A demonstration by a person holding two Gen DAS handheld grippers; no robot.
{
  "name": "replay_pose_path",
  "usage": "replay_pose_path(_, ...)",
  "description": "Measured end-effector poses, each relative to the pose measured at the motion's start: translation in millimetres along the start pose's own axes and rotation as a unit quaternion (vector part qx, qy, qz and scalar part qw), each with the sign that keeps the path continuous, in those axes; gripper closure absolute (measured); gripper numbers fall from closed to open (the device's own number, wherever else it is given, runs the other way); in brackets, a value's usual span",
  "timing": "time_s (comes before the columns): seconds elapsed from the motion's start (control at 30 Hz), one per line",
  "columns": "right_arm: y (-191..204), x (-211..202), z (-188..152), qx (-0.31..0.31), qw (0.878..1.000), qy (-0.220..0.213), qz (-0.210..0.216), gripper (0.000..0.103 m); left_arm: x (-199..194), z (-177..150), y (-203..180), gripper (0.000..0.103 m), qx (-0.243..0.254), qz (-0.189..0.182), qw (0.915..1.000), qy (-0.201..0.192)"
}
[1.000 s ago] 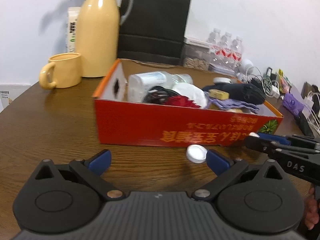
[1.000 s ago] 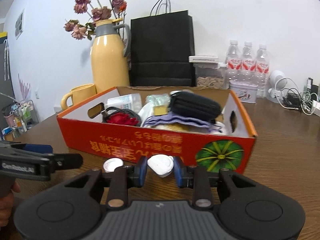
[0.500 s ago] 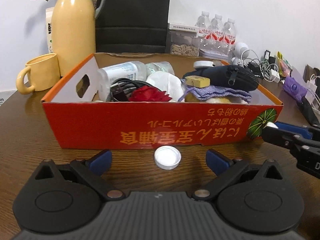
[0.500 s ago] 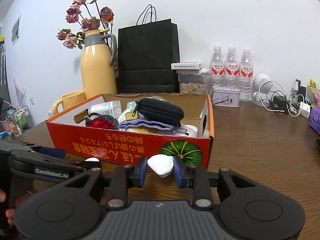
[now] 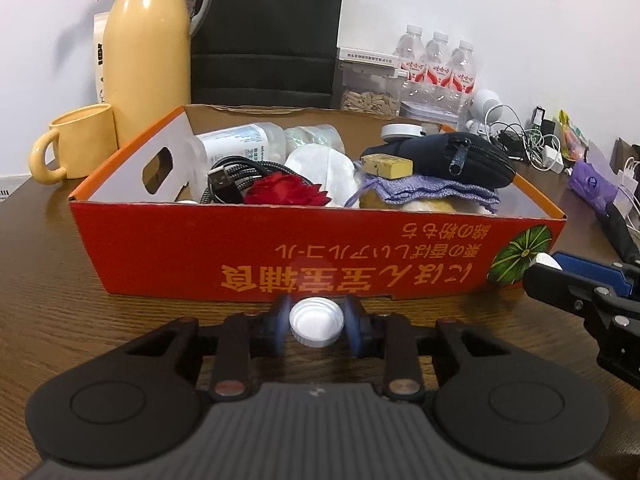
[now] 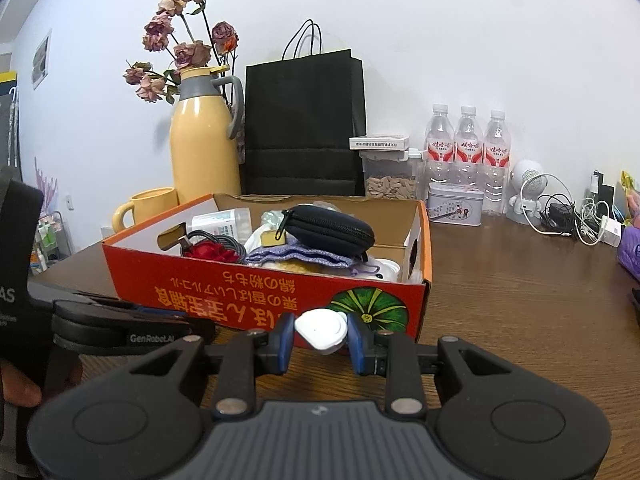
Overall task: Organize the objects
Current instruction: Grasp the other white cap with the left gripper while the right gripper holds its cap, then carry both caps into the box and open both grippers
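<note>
- Left claw (image 5: 317,326): jaws have just been closing; blue pads now flank a white screw cap (image 5: 317,322), open side up, on the worktop (image 5: 60,300) just in front of the box. Pads appear to touch its rim; gripping, not yet lifted.
- Right claw (image 6: 321,339): closed on a white flip-top cap (image 6: 320,330), held clear of the worktop, near the box's front corner by the pumpkin print.
- Red cardboard box (image 5: 280,256): receiving container, already well filled. Contents: black zip pouch (image 5: 452,160), purple cloth (image 5: 428,192), yellow block (image 5: 386,166), red artificial rose (image 5: 286,194), braided USB cable (image 5: 232,176), clear bottle lying flat (image 5: 244,144), white pad (image 5: 320,168).
- Status, judged: most loose items stowed; the two caps remain outside, both in hand. Left to do: carry each over the front wall and release inside.
- Background, untouched: yellow thermos jug (image 5: 150,48), yellow mug (image 5: 78,144), black paper bag (image 6: 304,124), three water bottles (image 6: 468,140), tangled chargers (image 5: 532,144).
</note>
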State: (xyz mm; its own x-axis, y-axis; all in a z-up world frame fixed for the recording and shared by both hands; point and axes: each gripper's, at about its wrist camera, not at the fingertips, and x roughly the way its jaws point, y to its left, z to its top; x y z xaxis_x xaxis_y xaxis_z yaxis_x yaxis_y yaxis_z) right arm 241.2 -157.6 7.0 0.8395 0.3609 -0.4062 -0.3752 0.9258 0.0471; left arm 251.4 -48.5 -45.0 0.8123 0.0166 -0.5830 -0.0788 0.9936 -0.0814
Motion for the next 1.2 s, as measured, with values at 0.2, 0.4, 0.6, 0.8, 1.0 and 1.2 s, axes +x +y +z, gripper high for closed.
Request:
replay_pose_path(0.2, 0.6, -0.6, -0.4, -0.001, 1.000, -0.001, -0.002, 0.076, -10.1, -2.3, 1.9, 0.073, -0.003, -0.004, 0.9999, -0.016)
replay_pose_path(0.4, 3.9, -3.0, -1.2, -0.007, 1.000, -0.007, -0.002, 0.076, -33.0, -5.0, 4.0, 0.074, -0.001, -0.016, 0.9988, -0.047)
replay_pose_path(0.6, 11.7, -11.2, 4.3, -0.024, 0.999, -0.026, -0.003, 0.076, -55.6, 1.7, 8.4, 0.074, 0.004, -0.030, 0.9962, -0.082)
replay_pose_path(0.8, 19.1, -16.3, 26.4, -0.024, 0.998, -0.053, 0.007, 0.076, -72.3, 23.7, 15.6, 0.074, 0.009, -0.040, 0.9919, -0.120)
replay_pose_path(1.0, 33.7, -6.2, 58.2, -0.035, 0.997, -0.073, 0.019, 0.076, -73.7, 56.1, 23.7, 0.074, 0.012, -0.049, 0.9881, -0.145)
replay_pose_path(1.2, 42.8, 28.8, 86.7, -0.033, 0.997, -0.069, 0.025, 0.076, -51.9, 86.3, 36.6, 0.074, 0.008, -0.057, 0.9882, -0.142)
